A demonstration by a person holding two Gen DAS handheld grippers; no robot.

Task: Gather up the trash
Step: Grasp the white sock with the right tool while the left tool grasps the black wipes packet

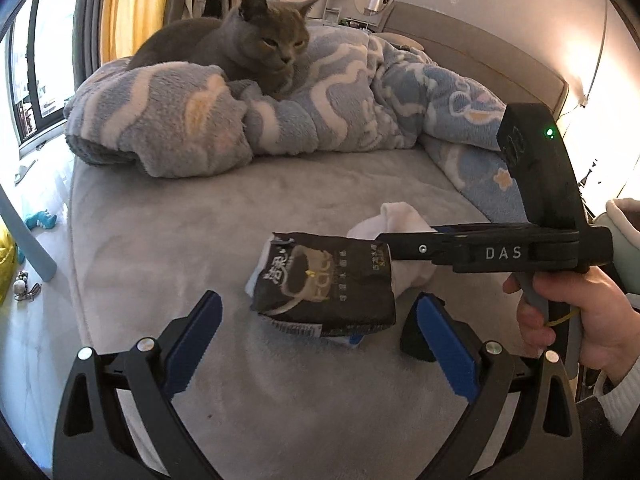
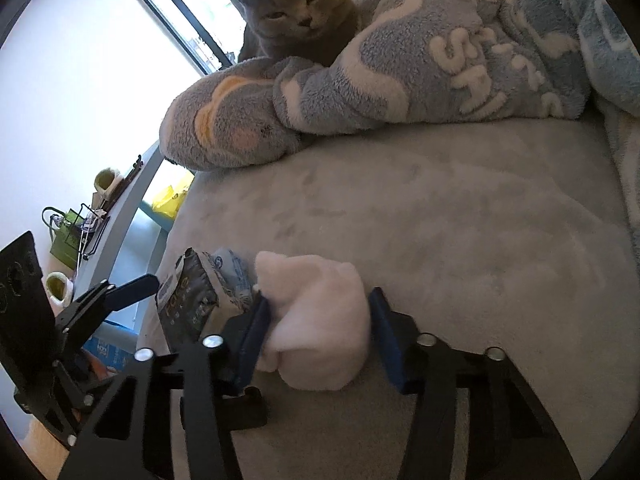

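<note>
Lower centre, the left gripper (image 1: 316, 316) is spread around a black packet (image 1: 324, 284) on the bed (image 1: 160, 240). The right gripper (image 2: 316, 328) pinches white tissue (image 2: 316, 320).

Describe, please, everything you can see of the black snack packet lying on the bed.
The black snack packet is a crumpled foil-like pouch, dark with pale lettering and a cup-like picture on its face; a white and blue panel shows on another side in the right wrist view. It lies flat on the grey bed cover, slightly puffed. It touches the white wad beside it. It lies just ahead of the open left gripper, which does not touch it.
</note>
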